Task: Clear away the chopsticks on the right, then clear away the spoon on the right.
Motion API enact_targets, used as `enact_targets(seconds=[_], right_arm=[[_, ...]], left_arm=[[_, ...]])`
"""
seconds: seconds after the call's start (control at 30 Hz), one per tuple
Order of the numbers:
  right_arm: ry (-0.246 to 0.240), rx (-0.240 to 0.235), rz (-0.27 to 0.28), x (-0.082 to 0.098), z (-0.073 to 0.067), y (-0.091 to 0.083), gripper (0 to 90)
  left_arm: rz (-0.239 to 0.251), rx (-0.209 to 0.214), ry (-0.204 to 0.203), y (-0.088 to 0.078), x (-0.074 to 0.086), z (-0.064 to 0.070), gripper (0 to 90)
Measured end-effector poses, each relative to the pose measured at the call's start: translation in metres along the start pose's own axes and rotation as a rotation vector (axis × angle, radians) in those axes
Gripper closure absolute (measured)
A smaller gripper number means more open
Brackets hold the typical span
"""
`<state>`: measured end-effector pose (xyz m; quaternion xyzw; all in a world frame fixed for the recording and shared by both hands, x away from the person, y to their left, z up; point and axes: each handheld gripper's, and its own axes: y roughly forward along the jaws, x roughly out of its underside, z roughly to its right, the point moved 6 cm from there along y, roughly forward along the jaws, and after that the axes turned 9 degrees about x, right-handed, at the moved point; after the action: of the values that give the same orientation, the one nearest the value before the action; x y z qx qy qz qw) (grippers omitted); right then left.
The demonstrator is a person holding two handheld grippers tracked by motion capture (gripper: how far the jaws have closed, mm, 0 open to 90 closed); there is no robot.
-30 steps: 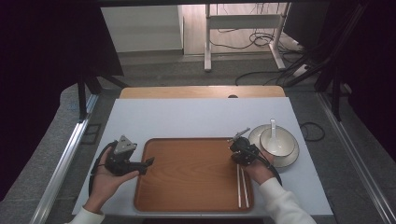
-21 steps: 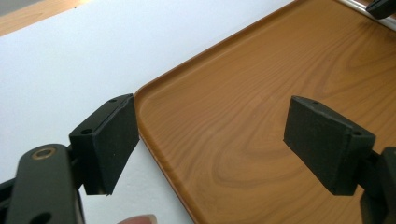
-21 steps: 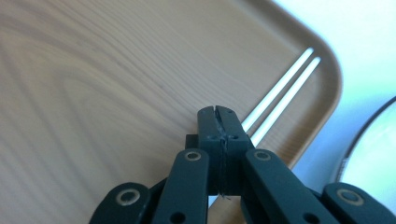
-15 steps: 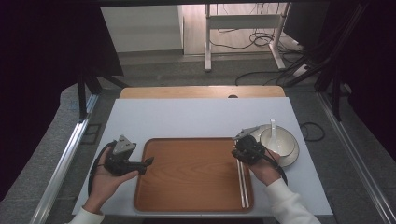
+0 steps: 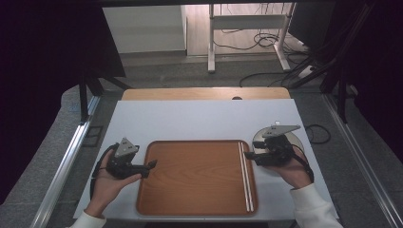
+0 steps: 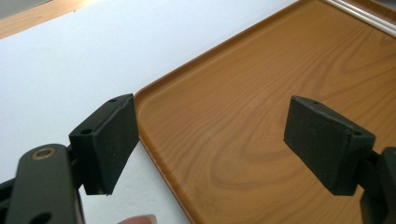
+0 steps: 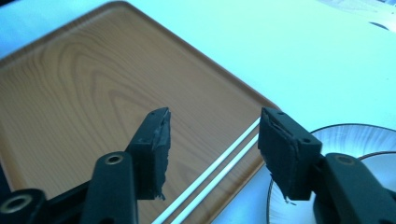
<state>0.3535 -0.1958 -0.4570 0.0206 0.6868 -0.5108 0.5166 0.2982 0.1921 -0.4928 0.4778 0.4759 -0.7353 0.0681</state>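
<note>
The right claw (image 7: pixel 212 154) is standing spread, its matte black blocky pads worn and ragged at the edges. Its jaws have just been opening, and nothing is sitting between them; in the right gripper view the two thin white chopsticks (image 7: pixel 219 170) are lying below and beyond the gap, apart from the pads. In the high view the chopsticks (image 5: pixel 245 175) are lying side by side, straight, along the right edge of the tray (image 5: pixel 190 175), just left of the right claw (image 5: pixel 248 155). The tray is a smooth, glossy rectangle with wood grain, rounded corners and a low raised rim, and it is holding the chopsticks alone. The left claw (image 6: pixel 212 140) is spreading wide too, gripping nothing, hovering over the tray's left rim (image 6: pixel 161 154). Beyond the right hand, a round pale plate (image 7: pixel 345 137) is resting on the flat white bench (image 5: pixel 199 121) just beside the tray.
</note>
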Motion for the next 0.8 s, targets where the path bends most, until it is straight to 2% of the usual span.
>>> enact_targets(seconds=[0.07, 0.4, 0.47, 0.53, 0.57, 0.6, 0.63, 0.67, 0.7, 0.73, 0.8], right_arm=[[0.01, -0.011, 0.008, -0.001, 0.002, -0.003, 42.3], [0.022, 0.005, 0.018, -0.004, 0.014, -0.01, 41.2], [0.034, 0.02, 0.022, -0.004, 0.022, -0.012, 41.3], [0.069, 0.056, 0.039, -0.006, 0.037, -0.019, 42.0], [0.069, 0.056, 0.039, -0.006, 0.037, -0.019, 42.0], [0.087, 0.094, 0.045, -0.005, 0.05, -0.023, 42.4], [0.087, 0.094, 0.045, -0.005, 0.05, -0.023, 42.4], [0.097, 0.104, 0.048, -0.005, 0.056, -0.025, 42.4], [0.129, 0.113, 0.059, -0.006, 0.068, -0.028, 42.9], [0.129, 0.113, 0.059, -0.006, 0.068, -0.028, 42.9], [0.159, 0.128, 0.067, -0.007, 0.08, -0.028, 43.0]], left_arm=[[-0.004, 0.0, 0.001, 0.0, 0.001, 0.0, 17.8], [-0.005, 0.011, -0.001, 0.002, 0.0, 0.001, 17.7], [-0.004, 0.017, -0.006, 0.003, 0.0, 0.002, 17.6], [-0.004, 0.02, -0.005, 0.003, 0.0, 0.002, 17.5], [-0.003, 0.022, -0.005, 0.003, 0.0, 0.002, 17.5], [-0.002, 0.023, -0.004, 0.004, 0.0, 0.003, 17.7], [-0.002, 0.024, -0.005, 0.004, 0.0, 0.003, 17.7], [-0.004, 0.024, -0.003, 0.005, 0.0, 0.003, 17.7], [-0.007, 0.024, -0.003, 0.006, 0.001, 0.003, 17.8], [-0.007, 0.024, -0.003, 0.006, 0.001, 0.003, 17.8], [-0.009, 0.023, -0.004, 0.006, 0.002, 0.003, 17.8]])
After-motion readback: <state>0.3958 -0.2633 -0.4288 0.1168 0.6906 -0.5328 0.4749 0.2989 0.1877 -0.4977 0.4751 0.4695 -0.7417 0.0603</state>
